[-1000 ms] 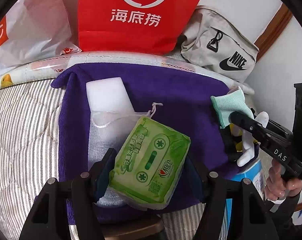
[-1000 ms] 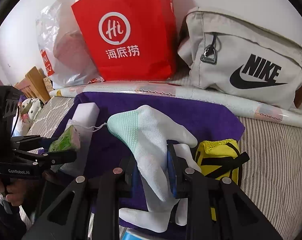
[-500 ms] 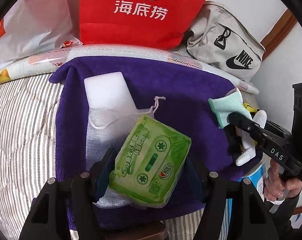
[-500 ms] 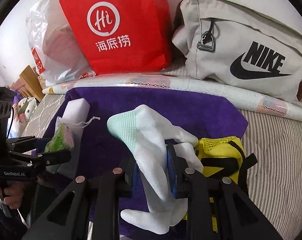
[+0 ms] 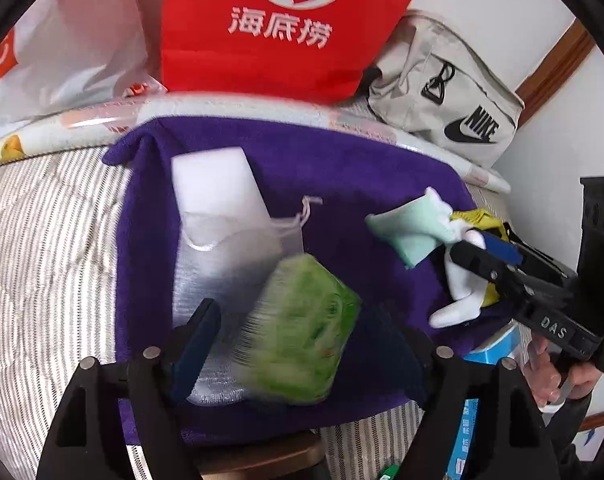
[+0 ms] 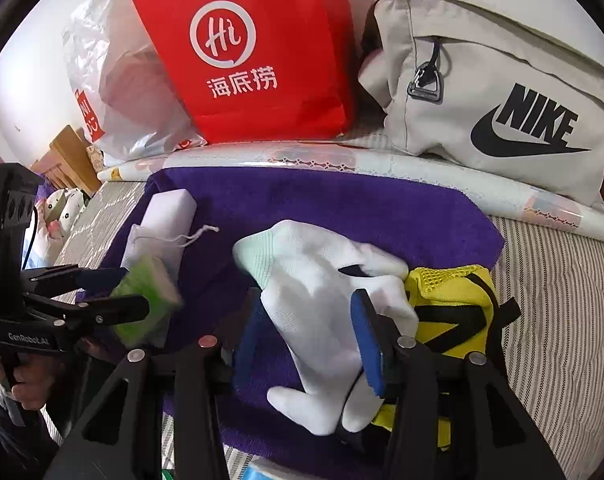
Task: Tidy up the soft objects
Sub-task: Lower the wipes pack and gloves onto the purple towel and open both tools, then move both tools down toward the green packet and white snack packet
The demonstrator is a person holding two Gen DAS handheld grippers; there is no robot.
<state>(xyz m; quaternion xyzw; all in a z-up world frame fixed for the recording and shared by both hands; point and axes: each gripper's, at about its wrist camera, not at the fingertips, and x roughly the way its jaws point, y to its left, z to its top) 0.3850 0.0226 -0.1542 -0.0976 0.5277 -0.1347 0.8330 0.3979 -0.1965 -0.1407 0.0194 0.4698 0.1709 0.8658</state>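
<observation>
The left gripper point(image 5: 290, 320) is opening, and the green tissue pack point(image 5: 298, 332) sits between its blue-padded fingers point(image 5: 194, 336) with clear gaps on both sides; the pack is smeared with motion blur, so no pad presses on it. The pack lies over the lower end of a white mesh drawstring pouch point(image 5: 230, 248), which rests on the purple towel point(image 5: 342, 168) spread across a striped bed cover point(image 5: 42, 260). A white foam block point(image 5: 214, 184) lies at the pouch's far end, partly tucked into it.

The right gripper point(image 6: 310, 344) is opening too. The pair of white socks point(image 6: 322, 304) with a mint-green cuff lies between its blue pads point(image 6: 366, 344); the left pad stands clear of the fabric, while the right pad is right at the sock's edge, and I cannot tell whether it touches. The socks lie on the towel, their toes pointing toward the camera, and they lean against a yellow mesh bag with black straps point(image 6: 450, 312) just to their right.

Behind the towel, along the wall, stand a red paper bag point(image 6: 254, 52), a crinkled white plastic bag point(image 6: 114, 80) and a beige Nike pouch point(image 6: 502, 92). A hand point(image 5: 550, 372) grips the right tool's handle in the left wrist view.
</observation>
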